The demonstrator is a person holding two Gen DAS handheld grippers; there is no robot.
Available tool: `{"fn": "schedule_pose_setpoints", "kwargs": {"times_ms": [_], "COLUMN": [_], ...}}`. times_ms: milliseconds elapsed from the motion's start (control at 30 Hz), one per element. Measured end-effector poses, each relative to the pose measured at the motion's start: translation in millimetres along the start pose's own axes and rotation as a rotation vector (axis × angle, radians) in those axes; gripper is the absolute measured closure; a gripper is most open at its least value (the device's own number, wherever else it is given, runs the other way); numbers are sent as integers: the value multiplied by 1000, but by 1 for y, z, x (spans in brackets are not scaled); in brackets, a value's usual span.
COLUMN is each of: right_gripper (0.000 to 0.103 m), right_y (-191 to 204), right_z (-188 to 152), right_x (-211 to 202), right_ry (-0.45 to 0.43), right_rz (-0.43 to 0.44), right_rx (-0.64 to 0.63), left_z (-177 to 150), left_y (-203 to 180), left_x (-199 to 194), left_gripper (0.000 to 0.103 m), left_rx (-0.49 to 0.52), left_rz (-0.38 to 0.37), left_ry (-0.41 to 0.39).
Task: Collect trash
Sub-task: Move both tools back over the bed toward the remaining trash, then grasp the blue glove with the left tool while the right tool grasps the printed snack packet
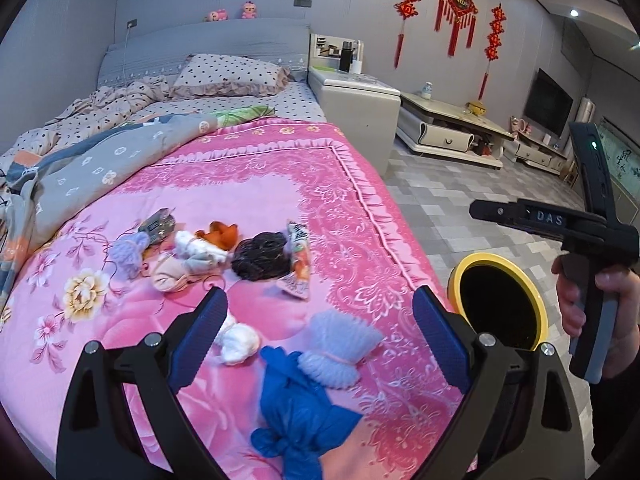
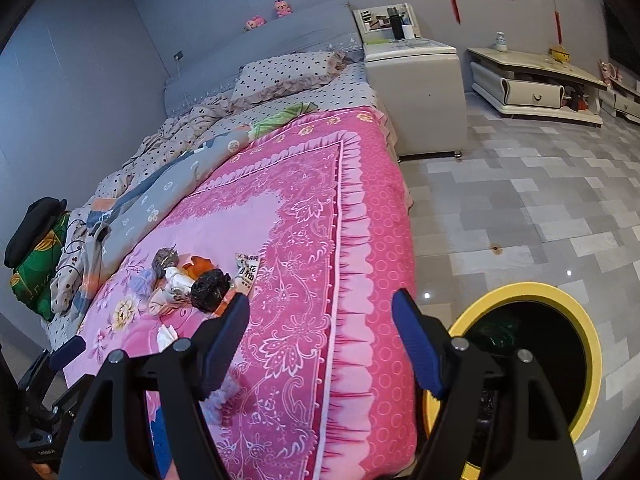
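Note:
Trash lies on the pink bedspread point(image 1: 260, 184). A crumpled blue glove point(image 1: 296, 408), a pale blue netting bundle point(image 1: 340, 348) and a white wad point(image 1: 238, 340) sit just under my open left gripper point(image 1: 320, 304), which holds nothing. Farther up lie a black bag wad point(image 1: 260, 258), a snack wrapper point(image 1: 298, 260), an orange scrap point(image 1: 220, 234) and several soft wads. A yellow-rimmed bin point(image 1: 500, 258) stands on the floor beside the bed. My right gripper point(image 2: 322, 304) is open and empty over the bed's edge, with the bin point(image 2: 520, 290) to its lower right and the trash pile point(image 2: 208, 286) ahead to its left.
A hand point(image 1: 592, 312) holds the right gripper above the bin. A white nightstand point(image 1: 360, 100) stands at the bed's head, a low TV cabinet point(image 1: 448, 128) along the far wall. Rumpled quilts point(image 1: 100, 152) cover the bed's left side. Grey tiled floor point(image 2: 520, 200) spreads right.

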State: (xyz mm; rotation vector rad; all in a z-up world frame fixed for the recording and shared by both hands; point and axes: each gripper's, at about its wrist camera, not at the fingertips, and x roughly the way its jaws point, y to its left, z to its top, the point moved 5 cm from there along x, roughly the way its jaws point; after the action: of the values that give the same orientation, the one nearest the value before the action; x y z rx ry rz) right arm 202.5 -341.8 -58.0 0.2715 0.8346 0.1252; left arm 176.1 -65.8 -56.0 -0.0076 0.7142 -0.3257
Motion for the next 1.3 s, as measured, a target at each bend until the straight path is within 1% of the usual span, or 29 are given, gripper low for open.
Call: {"fn": "schedule_pose_setpoints", "kwargs": {"times_ms": [167, 367, 500, 633, 667, 733, 967, 1000, 1033, 1300], "right_gripper": [33, 33, 33, 36, 36, 41, 44, 46, 47, 50], "right_y": [25, 48, 65, 79, 81, 85, 99, 99, 100, 104], "right_z": [1, -1, -1, -3, -3, -4, -10, -11, -12, -11], "right_x": [24, 51, 73, 95, 100, 112, 149, 154, 159, 197], "right_ry": [35, 72, 102, 148, 157, 187, 290, 304, 318, 382], "right_rz": [13, 14, 12, 22, 24, 31, 42, 40, 38, 39], "right_rx": [-32, -72, -102, -120, -121, -121, -130, -129, -130, -101], "left_z": [-14, -32, -44, -54, -56, -59, -73, -75, -76, -89], "left_y": [19, 32, 36, 39, 40, 41, 41, 40, 40, 40], "left_x": [-1, 3, 7, 10, 10, 11, 19, 21, 23, 49], "left_gripper": [14, 14, 14, 14, 14, 14, 14, 14, 14, 14], "left_rx": [-29, -58, -62, -75, -75, -76, -67, -66, -64, -75], "left_rz": [6, -2, -7, -20, -22, -21, -40, -45, -49, -69], "left_ry": [21, 49, 71, 88, 90, 90, 116, 121, 127, 164]}}
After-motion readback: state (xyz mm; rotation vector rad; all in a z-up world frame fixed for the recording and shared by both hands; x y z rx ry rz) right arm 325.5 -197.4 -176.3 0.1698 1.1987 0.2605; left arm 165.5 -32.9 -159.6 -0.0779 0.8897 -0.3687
